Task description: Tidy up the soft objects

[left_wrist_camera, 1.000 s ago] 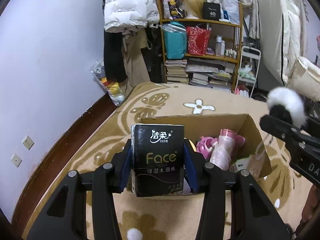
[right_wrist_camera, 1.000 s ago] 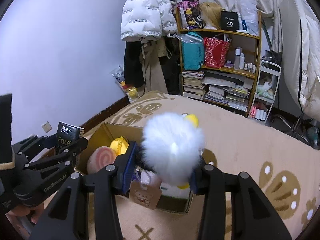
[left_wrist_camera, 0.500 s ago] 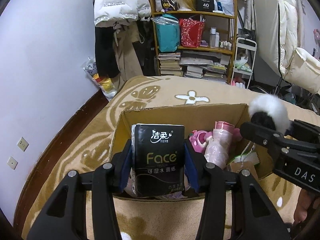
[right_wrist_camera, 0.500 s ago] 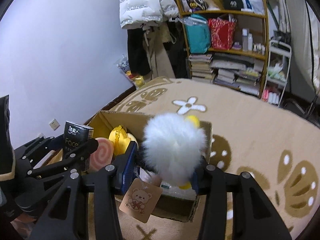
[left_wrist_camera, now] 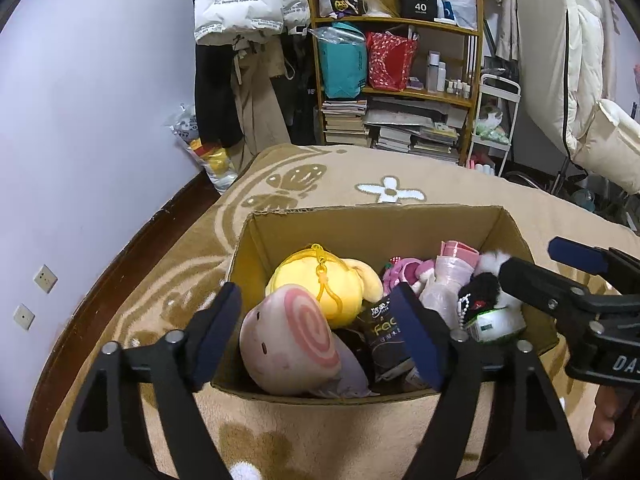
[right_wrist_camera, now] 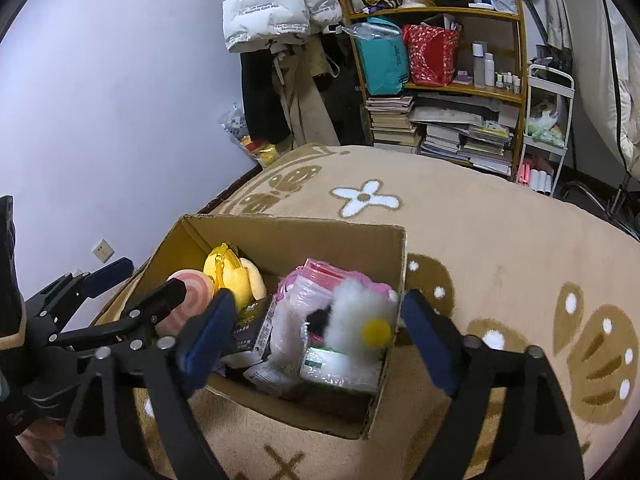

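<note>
An open cardboard box (left_wrist_camera: 372, 226) (right_wrist_camera: 402, 264) stands on the tan blanket. My left gripper (left_wrist_camera: 320, 336) is open over its near edge; the black Face tissue pack (left_wrist_camera: 382, 330) lies loose in the box beside a pink swirl plush (left_wrist_camera: 292, 340) and a yellow plush (left_wrist_camera: 320, 284). My right gripper (right_wrist_camera: 316, 336) is open over the box too; the fluffy black-and-white plush (right_wrist_camera: 356, 316) (left_wrist_camera: 486, 292) lies inside by the right wall, next to a pink bagged item (right_wrist_camera: 308, 280).
The box sits on a tan patterned blanket (right_wrist_camera: 500, 248). Behind stand a wooden bookshelf (left_wrist_camera: 400, 80) with books and bags, hanging coats (left_wrist_camera: 240, 4), a white cart (left_wrist_camera: 496, 120) and a purple wall on the left.
Both grippers moved over the box and opened. The tissue pack dropped out of the left one and the fluffy plush out of the right one; both now lie in the box.
</note>
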A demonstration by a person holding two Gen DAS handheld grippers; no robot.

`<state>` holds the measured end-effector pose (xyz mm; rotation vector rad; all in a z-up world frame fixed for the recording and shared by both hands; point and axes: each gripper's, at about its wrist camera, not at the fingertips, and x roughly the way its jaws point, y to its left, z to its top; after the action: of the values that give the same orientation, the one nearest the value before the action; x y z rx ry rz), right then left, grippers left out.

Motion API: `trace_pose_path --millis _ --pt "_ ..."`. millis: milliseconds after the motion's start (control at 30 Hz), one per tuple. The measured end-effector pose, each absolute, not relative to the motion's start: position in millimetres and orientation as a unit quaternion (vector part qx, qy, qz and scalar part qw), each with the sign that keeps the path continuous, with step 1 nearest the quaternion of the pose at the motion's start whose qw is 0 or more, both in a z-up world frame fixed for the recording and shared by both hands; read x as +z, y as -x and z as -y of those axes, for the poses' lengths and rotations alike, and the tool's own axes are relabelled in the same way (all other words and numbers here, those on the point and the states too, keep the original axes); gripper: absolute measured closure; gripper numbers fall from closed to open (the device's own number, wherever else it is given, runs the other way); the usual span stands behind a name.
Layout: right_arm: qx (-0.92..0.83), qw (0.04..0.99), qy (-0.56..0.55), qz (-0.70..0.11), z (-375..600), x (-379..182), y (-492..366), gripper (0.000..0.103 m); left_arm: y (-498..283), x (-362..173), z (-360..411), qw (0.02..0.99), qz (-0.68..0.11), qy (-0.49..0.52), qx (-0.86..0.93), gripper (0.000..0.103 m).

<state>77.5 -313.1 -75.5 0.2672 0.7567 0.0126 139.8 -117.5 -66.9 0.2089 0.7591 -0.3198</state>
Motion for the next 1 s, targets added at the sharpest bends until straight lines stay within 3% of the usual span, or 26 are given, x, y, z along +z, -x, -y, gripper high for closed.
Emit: trace_pose_path --millis 133,1000 --pt "-0.001 0.924 -0.130 -0.361 315.2 -72.1 -72.2 0.003 -137.5 -65.9 116.0 0.911 -0.368 -0.109 -0.150 0.011" --pt "-0.037 0.933 -0.137 -0.331 311.8 -1.2 3.2 0.000 -59.7 14.0 43.8 0.931 -0.328 -0.126 -0.101 0.004"
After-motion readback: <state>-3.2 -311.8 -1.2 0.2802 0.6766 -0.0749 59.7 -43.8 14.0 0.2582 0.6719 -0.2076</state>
